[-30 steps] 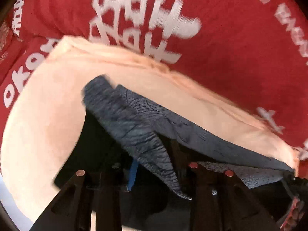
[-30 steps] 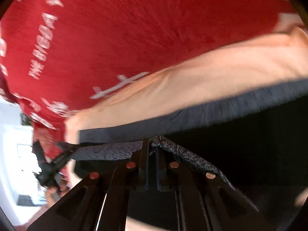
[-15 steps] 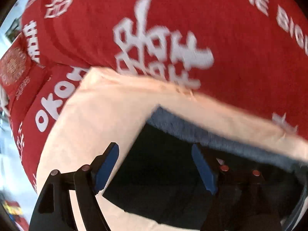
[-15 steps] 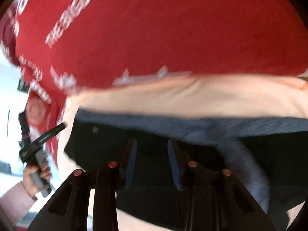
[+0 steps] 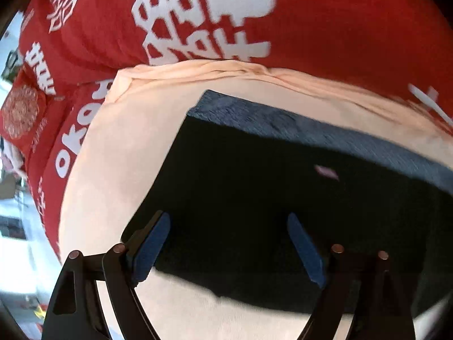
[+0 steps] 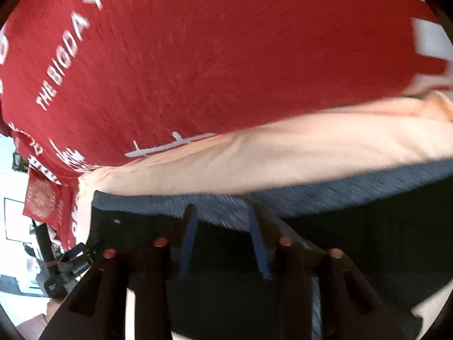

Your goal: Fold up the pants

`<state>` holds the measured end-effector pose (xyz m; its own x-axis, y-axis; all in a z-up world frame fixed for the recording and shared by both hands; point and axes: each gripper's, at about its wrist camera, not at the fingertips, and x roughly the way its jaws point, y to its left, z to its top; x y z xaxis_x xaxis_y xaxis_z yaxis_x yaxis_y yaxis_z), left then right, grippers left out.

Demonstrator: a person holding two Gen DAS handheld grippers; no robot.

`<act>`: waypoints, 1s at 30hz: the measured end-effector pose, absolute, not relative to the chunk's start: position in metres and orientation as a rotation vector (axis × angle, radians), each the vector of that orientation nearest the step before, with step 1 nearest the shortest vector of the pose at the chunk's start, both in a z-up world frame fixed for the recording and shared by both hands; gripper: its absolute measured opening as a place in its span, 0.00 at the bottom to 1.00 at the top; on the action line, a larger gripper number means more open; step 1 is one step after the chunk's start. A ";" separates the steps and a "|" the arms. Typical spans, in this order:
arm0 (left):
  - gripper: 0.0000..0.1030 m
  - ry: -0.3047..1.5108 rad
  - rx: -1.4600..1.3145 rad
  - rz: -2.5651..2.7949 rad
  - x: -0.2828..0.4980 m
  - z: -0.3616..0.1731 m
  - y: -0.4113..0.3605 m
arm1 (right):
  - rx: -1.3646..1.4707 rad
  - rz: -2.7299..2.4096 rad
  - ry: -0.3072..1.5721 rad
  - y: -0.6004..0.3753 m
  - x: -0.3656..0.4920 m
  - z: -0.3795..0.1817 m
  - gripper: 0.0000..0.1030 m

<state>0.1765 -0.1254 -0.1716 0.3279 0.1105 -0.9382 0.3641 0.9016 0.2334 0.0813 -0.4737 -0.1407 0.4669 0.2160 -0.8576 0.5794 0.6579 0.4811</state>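
- On the peach cloth surface (image 5: 119, 153), folded dark pants (image 5: 269, 187) lie directly ahead, long axis crosswise to both grippers.
- Left gripper (image 5: 228, 243): fingers wide, empty.
- Right gripper (image 6: 222, 238): narrower gap, empty, nearer the grey-blue far edge (image 6: 339, 192).

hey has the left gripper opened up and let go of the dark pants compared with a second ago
Yes. The left gripper now stands open and holds nothing; the dark folded pants, then lifted in it, lie flat on the peach cloth.

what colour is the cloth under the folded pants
Pale peach cloth, lying under the dark pants on a red printed cover; clearest in the left wrist view.
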 end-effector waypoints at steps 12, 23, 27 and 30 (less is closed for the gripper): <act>0.84 1.305 0.583 -0.426 0.061 -0.161 -0.185 | 1.046 -0.421 1.111 -0.450 -0.086 -0.121 0.48; 0.84 1.249 0.615 -0.712 0.005 -0.149 -0.239 | 1.255 -0.629 1.082 -0.392 -0.215 -0.142 0.48; 0.84 1.295 0.591 -0.820 -0.017 -0.151 -0.252 | 1.359 -0.695 1.020 -0.372 -0.250 -0.157 0.48; 0.84 1.333 0.571 -0.914 -0.042 -0.151 -0.270 | 1.421 -0.715 0.975 -0.363 -0.263 -0.166 0.48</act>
